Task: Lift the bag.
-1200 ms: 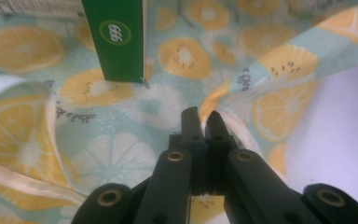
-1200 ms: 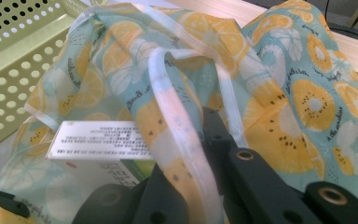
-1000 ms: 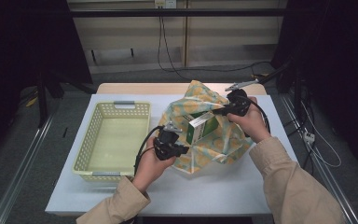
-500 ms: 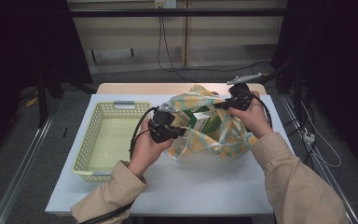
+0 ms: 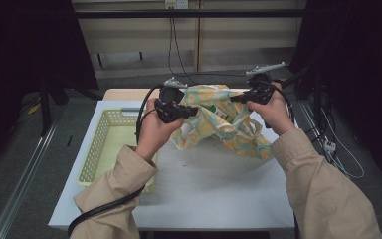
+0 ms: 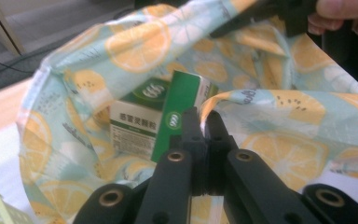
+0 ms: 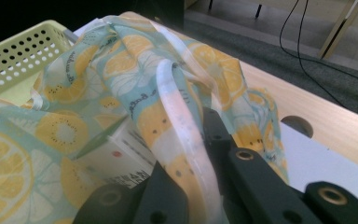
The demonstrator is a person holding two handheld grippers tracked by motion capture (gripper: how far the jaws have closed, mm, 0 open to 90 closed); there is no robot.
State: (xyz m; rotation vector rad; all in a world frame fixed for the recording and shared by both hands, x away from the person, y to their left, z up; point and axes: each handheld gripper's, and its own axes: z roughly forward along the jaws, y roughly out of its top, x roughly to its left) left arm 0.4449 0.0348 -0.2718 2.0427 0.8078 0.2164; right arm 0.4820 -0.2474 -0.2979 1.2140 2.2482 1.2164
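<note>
A lemon-print cloth bag (image 5: 219, 124) hangs lifted over the white table (image 5: 219, 189), held at both sides of its mouth. My left gripper (image 5: 191, 110) is shut on the bag's near-left rim (image 6: 223, 100). My right gripper (image 5: 234, 98) is shut on the far-right rim, with the pale handle strap (image 7: 182, 126) draped over its jaws. Inside the open bag (image 6: 121, 51) stand green-and-white boxes (image 6: 161, 119), upright; one box (image 7: 116, 158) shows under the cloth in the right gripper view.
A pale yellow-green perforated basket (image 5: 99, 149) sits at the table's left, its rim (image 7: 18, 46) just beyond the bag. The wooden table edge with a round hole (image 7: 296, 126) lies behind. Cables trail on the floor at the back and right.
Both hands have risen and carried the bag up off the table. The left hand moved farther, up and toward the far side, so the bag's mouth now hangs stretched between the grippers.
</note>
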